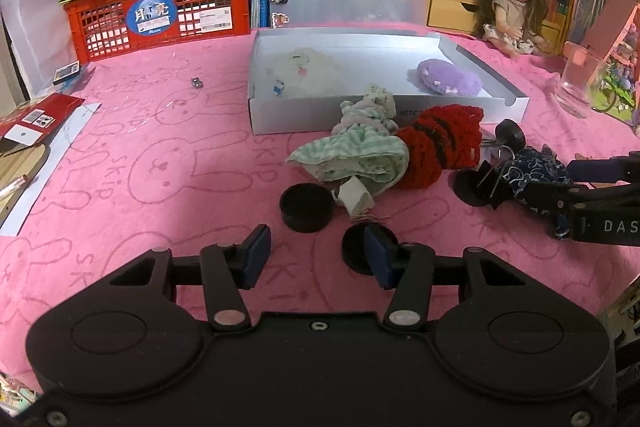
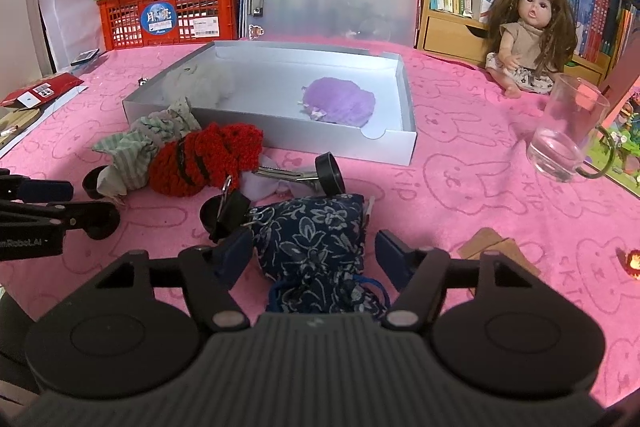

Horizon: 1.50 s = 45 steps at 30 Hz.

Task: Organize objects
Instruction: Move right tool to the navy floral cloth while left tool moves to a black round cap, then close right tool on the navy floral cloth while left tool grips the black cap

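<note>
Both jaws open: left gripper (image 1: 316,259) empty over a black cap (image 1: 362,247), right gripper (image 2: 314,255) straddling the blue pouch (image 2: 316,247), left pad touching, right pad clear of the cloth. Box (image 2: 404,143) sits at 12 o'clock, purple plush (image 2: 338,101) inside. Risk, I'd say: soft pouch bunches or slips, and the binder clip (image 2: 230,207) at its 10 o'clock snags.

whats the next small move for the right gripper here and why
Probably close the right gripper on the blue floral pouch. The pouch lies between its open fingers, the right pad apparently not yet pressing it, while the white box behind already holds a purple plush. So gripping comes before lifting it there.
</note>
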Tool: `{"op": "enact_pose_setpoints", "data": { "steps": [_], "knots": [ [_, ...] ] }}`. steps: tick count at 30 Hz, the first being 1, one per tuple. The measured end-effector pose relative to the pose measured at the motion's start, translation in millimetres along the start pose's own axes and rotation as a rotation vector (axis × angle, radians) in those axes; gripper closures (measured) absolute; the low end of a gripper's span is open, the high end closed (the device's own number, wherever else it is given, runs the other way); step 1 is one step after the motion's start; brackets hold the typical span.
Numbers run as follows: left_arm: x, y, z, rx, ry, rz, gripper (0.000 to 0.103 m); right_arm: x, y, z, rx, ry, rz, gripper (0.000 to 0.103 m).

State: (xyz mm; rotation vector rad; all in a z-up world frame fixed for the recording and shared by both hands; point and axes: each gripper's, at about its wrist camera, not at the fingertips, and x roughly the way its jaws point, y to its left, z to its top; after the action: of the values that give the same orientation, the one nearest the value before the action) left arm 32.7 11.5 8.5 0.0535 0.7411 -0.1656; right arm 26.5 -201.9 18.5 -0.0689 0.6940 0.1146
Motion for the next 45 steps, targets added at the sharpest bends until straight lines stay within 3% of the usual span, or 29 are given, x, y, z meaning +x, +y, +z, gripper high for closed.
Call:
{"op": "enact_pose_setpoints", "data": {
  "steps": [22,28,30,33,39,45],
  "knots": [
    [-18,-27,-4,0.070,-0.014,-0.086,0.053,0,0,-2,0.010,0.003,0.001,0.027],
    [-10,-30,-7,0.070,0.015,-0.084,0.054,1,-1,-3,0.014,0.007,0.000,0.029],
    [-9,-30,-8,0.068,0.012,-0.077,0.057,1,-1,-4,0.018,0.011,0.005,0.033],
    [-9,-28,-7,0.065,0.009,-0.061,0.073,1,0,-4,0.018,0.009,0.006,0.042],
    [-11,-25,-4,0.048,0.006,-0.069,0.073,-3,4,-2,0.011,-0.001,-0.007,0.053],
    [-17,-27,2,0.056,-0.023,-0.072,0.073,-9,0,3,0.034,-0.008,-0.004,0.056]
  ]
}}
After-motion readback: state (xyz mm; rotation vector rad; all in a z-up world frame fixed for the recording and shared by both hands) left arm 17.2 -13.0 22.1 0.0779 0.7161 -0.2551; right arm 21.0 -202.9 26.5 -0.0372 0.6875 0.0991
